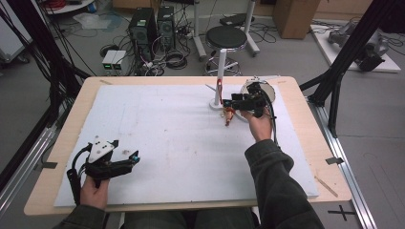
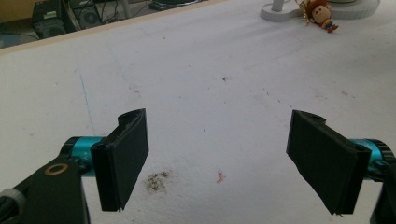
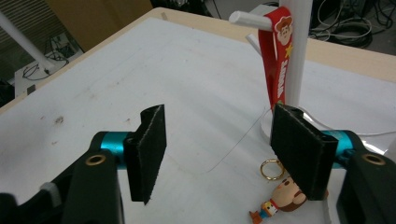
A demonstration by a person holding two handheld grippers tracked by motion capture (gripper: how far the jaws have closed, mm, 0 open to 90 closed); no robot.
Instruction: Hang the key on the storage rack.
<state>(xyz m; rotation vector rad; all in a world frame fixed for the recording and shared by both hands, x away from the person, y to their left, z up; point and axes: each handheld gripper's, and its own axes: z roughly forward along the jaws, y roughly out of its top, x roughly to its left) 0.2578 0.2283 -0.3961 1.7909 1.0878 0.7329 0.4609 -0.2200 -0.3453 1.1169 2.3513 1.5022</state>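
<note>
- Cables, two computer towers [image 1: 152, 26] and a round black stool [image 1: 226, 36] crowd the lab floor beyond a wooden table [image 1: 62, 143] topped with a white board [image 1: 181, 143].
- At about one o'clock on the board, a white stand [image 3: 295, 51] with a side peg carries a red strap [image 3: 278, 60] printed with a cartoon cowboy face, a yellow star and yellow lettering too small to read.
- Lying on the board at the foot of the stand, a small cowboy figure keychain [image 3: 280, 198] with a gold ring [image 3: 272, 169] sits just beside the right gripper [image 3: 219, 154], at about four o'clock in the right gripper view.
- Jaws of the right gripper stand apart with only bare board between them; neither pad presses on the figure.
- At about seven o'clock on the board, the left gripper [image 2: 217, 158] rests in the person's hand, jaws spread wide and holding nothing.
- From the left gripper view, the keychain appears far off at one o'clock, next to the stand's base.
- A round white dish [image 1: 267, 88] sits behind the right gripper; its contents cannot be made out.
</note>
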